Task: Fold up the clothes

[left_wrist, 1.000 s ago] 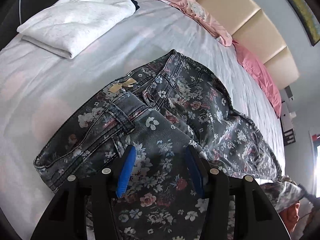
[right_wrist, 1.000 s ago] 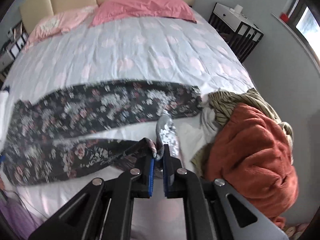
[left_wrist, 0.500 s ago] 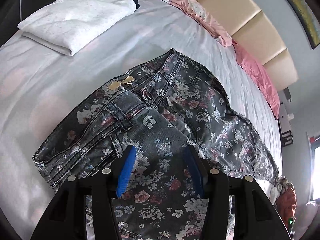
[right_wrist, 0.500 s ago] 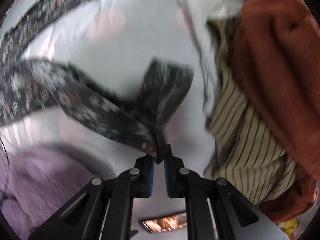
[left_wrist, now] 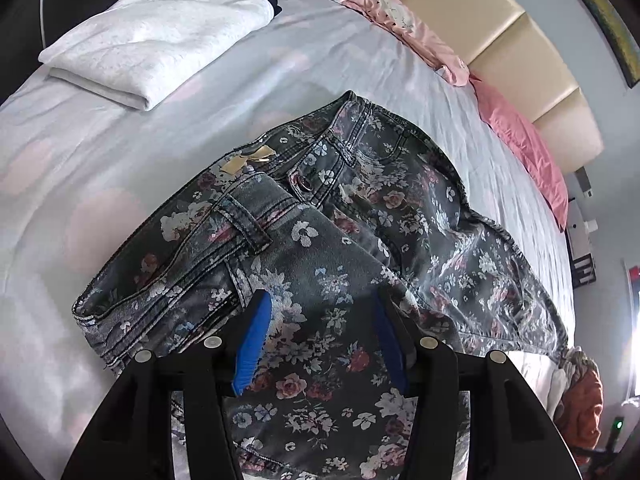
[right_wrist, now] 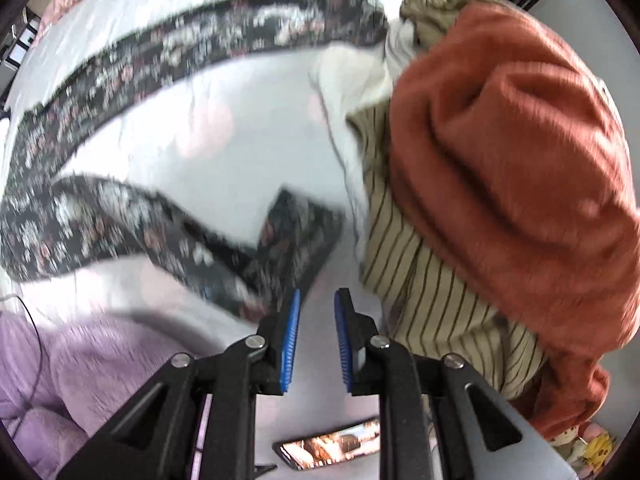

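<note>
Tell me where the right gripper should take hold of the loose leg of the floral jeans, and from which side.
Grip the hem end of the floral jeans leg, the folded tip lying just ahead of the right gripper, whose jaws have just been opening with nothing between them. Come from above, probably pinching across the hem edge: it lies flat on the bed sheet, clear of the orange sweater.

One pair of floral jeans [left_wrist: 360, 216] lies on one bed [left_wrist: 100, 168]. One folded white towel [left_wrist: 160, 40] sits there too. Two pink pillows [left_wrist: 404, 28] line one headboard [left_wrist: 480, 12]. The right view adds one orange garment [right_wrist: 512, 168], one striped garment [right_wrist: 420, 272], one purple blanket [right_wrist: 80, 372] and one phone [right_wrist: 332, 448]. Two claws: left [left_wrist: 320, 336], right [right_wrist: 316, 344].
</note>
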